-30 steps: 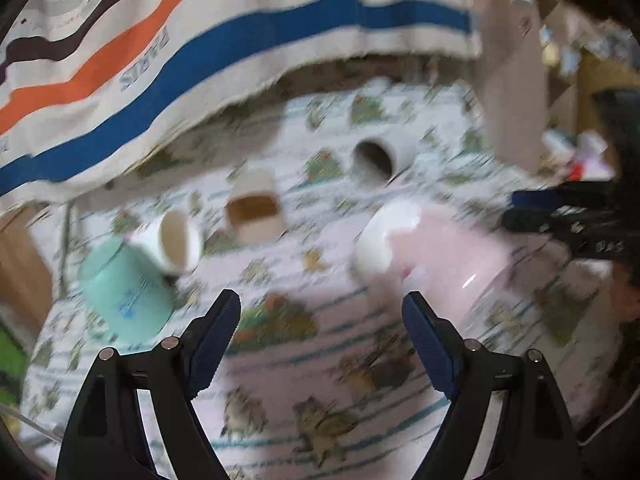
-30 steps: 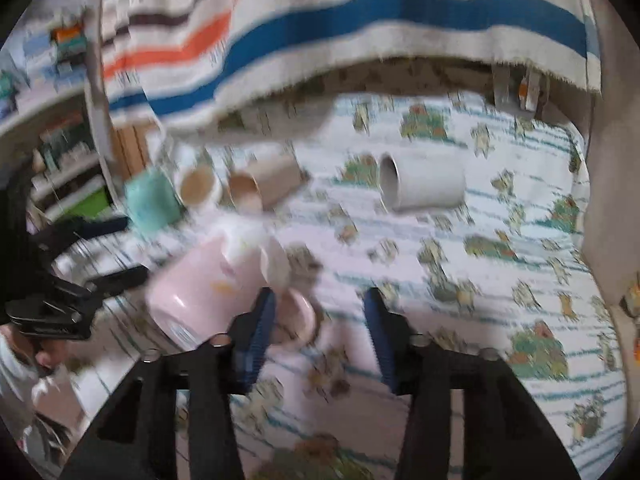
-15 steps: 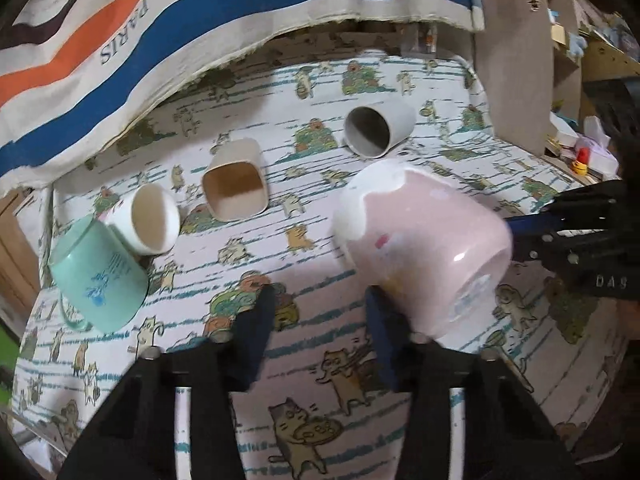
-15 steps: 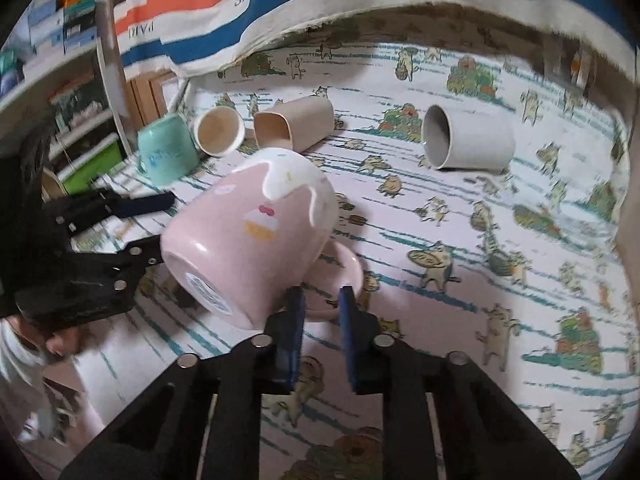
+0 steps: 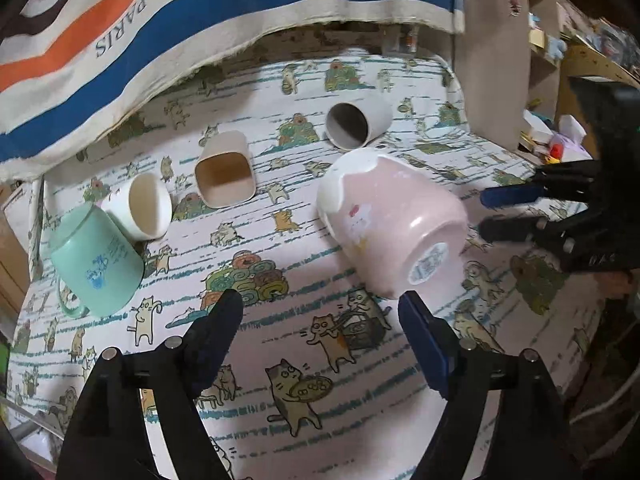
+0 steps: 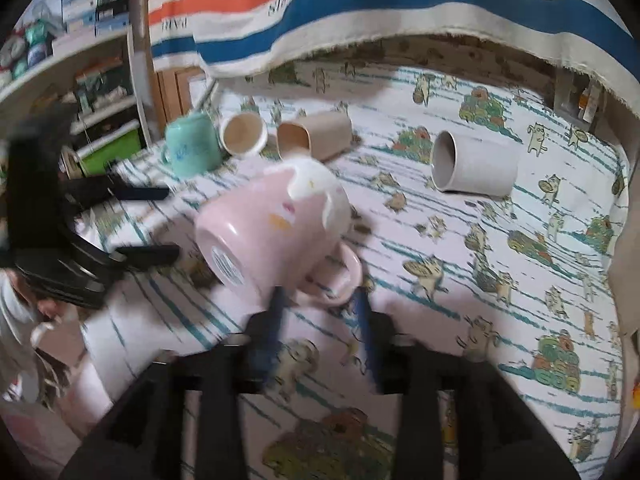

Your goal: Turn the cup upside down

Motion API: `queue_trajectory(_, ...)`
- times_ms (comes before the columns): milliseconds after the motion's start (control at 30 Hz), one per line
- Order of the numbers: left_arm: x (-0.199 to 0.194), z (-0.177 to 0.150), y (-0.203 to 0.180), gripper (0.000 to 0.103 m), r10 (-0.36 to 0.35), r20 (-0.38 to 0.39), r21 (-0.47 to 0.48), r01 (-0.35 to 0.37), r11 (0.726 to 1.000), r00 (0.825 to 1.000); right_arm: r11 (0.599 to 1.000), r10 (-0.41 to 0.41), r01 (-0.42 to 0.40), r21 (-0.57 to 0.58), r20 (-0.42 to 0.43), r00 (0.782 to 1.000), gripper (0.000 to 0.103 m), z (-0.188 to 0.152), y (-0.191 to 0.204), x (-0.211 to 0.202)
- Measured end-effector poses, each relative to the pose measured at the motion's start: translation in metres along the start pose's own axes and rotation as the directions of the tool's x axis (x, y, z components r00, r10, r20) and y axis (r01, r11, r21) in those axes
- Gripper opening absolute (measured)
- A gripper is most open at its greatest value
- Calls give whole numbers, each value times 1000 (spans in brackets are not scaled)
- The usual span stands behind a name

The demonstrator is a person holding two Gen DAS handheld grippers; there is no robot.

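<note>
Pink ceramic mug with a white drip glaze near its rim lies tilted on its side in the middle of the tabletop, which is covered in a cartoon-cat print cloth. Its stickered base points toward the cameras and its mouth faces away. In the right wrist view, the right claw has its blue-padded fingers parted on either side of the mug's handle; motion blur makes it unclear whether they touch it. The left claw is spread wide, holding nothing, just in front of the mug's base. Behind the mug lie four other cups, all on their sides: a mint green mug at the far left, a small white cup touching it, a beige square tumbler, and a grey cylindrical cup well apart to the right. A striped cloth printed PARIS hangs along the back.
</note>
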State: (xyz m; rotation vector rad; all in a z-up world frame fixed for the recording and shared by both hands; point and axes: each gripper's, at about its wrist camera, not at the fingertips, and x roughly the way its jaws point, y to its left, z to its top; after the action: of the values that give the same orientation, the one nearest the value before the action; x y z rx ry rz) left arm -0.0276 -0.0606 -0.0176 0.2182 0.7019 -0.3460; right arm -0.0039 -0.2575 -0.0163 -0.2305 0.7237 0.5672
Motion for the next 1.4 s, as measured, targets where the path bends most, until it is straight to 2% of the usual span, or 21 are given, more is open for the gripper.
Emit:
queue_trajectory(33,2,1,-3,79,4,-12,11,-4,1000,1000,1000,-18,18,-13,-4,1000,59,-1,1,2)
queue_trajectory(100,9,4,-10,79,-1,-28,17,2,1000,1000,998,-38,37,-45,-28,999,59,-1,5,11)
queue_trajectory(200,26,9,-19,79,-31,-73,10,31,999,997,995,-28,21,-101,-69,997,59,4,14,25)
queue_trajectory(300,37,13,-18,79,-53,-85,-24,52,998,995,986,-46,33,-161,-79,996,58,8,22,35)
queue_trajectory(367,37,15,-13,79,-72,-75,-54,68,996,995,980,-44,25,-197,-91,995,52,11,27,43)
queue_trajectory(433,35,17,-10,79,-73,-57,-64,69,996,996,978,-34,11,-208,-108,994,42,14,29,51)
queue_trajectory(500,33,18,-7,79,-63,-43,-64,60,996,997,976,-33,9,-218,-110,993,40,19,30,58)
queue_trajectory(567,31,19,-2,79,-56,-34,-73,53,996,998,976,-36,10,-217,-113,993,29,24,30,64)
queue_trajectory(633,29,19,4,79,-47,-28,-87,45,995,998,982,0,-23,-189,-119,993,5,30,28,67)
queue_trajectory(667,28,19,7,79,-42,-25,-97,39,995,999,986,34,-53,-160,-117,993,5,32,27,67)
queue_trajectory(733,26,19,14,79,-35,-20,-115,32,993,999,988,51,-66,-141,-105,993,4,36,26,67)
queue_trajectory(800,25,18,21,79,-20,-17,-134,17,991,1000,986,32,-46,-162,-88,996,4,37,30,63)
queue_trajectory(900,23,16,34,79,6,-8,-177,-7,984,1000,988,-31,25,-149,-37,999,5,42,27,53)
queue_trajectory(1000,24,15,49,79,1,-6,-221,-2,975,1000,994,-46,42,-100,-31,998,5,45,19,52)
queue_trajectory(1100,24,11,50,79,-32,-8,-199,29,979,999,995,-36,31,-94,-52,998,5,41,20,53)
queue_trajectory(1167,22,9,43,80,-55,-3,-169,54,984,998,996,-45,41,-82,-53,998,17,37,22,51)
queue_trajectory(1200,21,9,39,83,-49,4,-162,49,986,999,996,-57,54,-66,-36,998,30,36,23,47)
queue_trajectory(1233,21,11,34,92,-44,9,-163,45,986,999,996,-66,65,-56,-18,998,40,35,24,44)
queue_trajectory(1267,22,12,30,103,-42,13,-175,43,984,999,995,-84,84,-46,8,996,44,35,23,40)
queue_trajectory(1367,29,21,20,103,-59,9,-240,59,969,998,986,-167,168,-2,83,982,45,40,17,25)
queue_trajectory(1400,34,25,16,103,-57,-3,-262,55,963,998,985,-175,174,23,103,979,45,42,12,20)
